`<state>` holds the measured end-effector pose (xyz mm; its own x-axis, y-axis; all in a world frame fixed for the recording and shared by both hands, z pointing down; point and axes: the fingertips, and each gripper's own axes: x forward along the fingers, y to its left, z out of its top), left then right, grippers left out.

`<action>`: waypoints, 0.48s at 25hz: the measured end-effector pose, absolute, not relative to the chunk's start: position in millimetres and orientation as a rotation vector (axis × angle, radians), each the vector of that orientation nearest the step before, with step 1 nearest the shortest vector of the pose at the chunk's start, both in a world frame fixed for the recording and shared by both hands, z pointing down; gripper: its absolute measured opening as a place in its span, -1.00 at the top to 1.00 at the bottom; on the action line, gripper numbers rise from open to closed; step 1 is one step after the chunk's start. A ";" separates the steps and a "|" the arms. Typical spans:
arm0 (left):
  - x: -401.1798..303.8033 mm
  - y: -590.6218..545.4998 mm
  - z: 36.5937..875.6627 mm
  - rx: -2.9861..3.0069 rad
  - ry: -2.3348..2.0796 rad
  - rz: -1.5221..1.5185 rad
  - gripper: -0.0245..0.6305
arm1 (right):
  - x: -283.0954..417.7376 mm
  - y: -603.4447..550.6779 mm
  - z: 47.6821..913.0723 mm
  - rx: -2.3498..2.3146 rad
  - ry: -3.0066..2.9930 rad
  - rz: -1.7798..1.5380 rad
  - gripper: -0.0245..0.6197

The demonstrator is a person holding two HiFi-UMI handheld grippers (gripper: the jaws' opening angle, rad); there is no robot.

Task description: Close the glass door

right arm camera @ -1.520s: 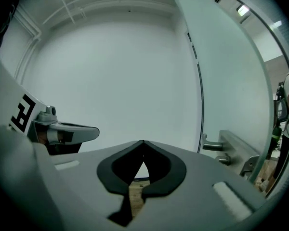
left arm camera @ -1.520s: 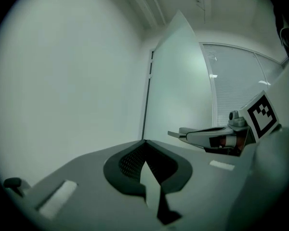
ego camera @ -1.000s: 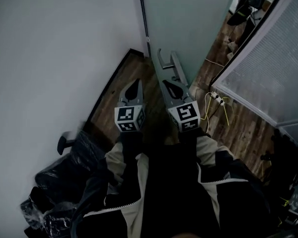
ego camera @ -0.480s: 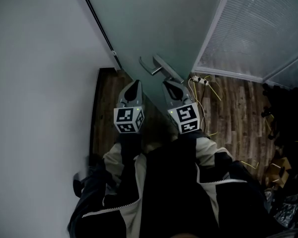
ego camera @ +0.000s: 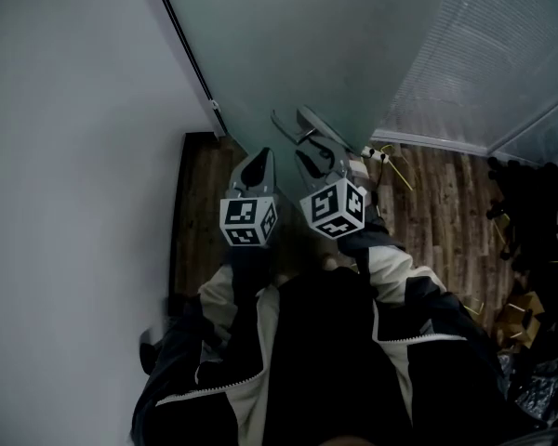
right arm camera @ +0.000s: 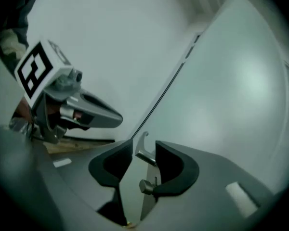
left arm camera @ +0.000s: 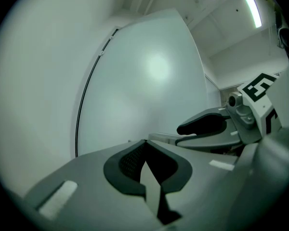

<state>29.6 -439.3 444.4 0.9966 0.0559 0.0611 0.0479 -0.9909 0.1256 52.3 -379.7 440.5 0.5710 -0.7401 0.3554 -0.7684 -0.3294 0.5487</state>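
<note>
The frosted glass door (ego camera: 298,45) fills the top of the head view, with its metal lever handle (ego camera: 296,125) low on it. My right gripper (ego camera: 314,156) reaches up to that handle. In the right gripper view the handle (right arm camera: 145,152) stands between the pads of the right gripper (right arm camera: 144,150); the jaws are opening and neither pad presses on it. My left gripper (ego camera: 260,159) is beside it on the left, shut to a point and holding nothing, close to the glass (left arm camera: 144,81). The left gripper view shows its tips (left arm camera: 145,143) together.
A white wall (ego camera: 65,110) runs down the left, meeting the door at a dark seal (ego camera: 181,35). Wood floor (ego camera: 200,212) lies below. At the right are a blind-covered glass panel (ego camera: 502,54), a power strip with yellow cable (ego camera: 379,153) and dark clutter (ego camera: 530,240).
The right gripper has rolled and its jaws have gone from shut to apart around the handle. The door now lies squarer across the view. The left gripper edged slightly right.
</note>
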 end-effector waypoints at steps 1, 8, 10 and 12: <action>31.1 -439.0 445.9 3.013 0.086 0.109 0.92 | 53.8 -384.2 448.4 2.044 -1.177 0.067 0.40; 44.1 -445.5 448.4 3.044 0.079 0.162 0.92 | 73.1 -405.9 483.8 1.635 -0.932 0.005 0.31; 46.0 -448.2 450.0 3.048 0.073 0.167 0.92 | 79.2 -408.0 490.6 1.562 -0.889 0.002 0.31; 48.1 -449.9 450.5 3.047 0.070 0.166 0.92 | 84.2 -408.0 495.9 1.516 -0.866 0.000 0.33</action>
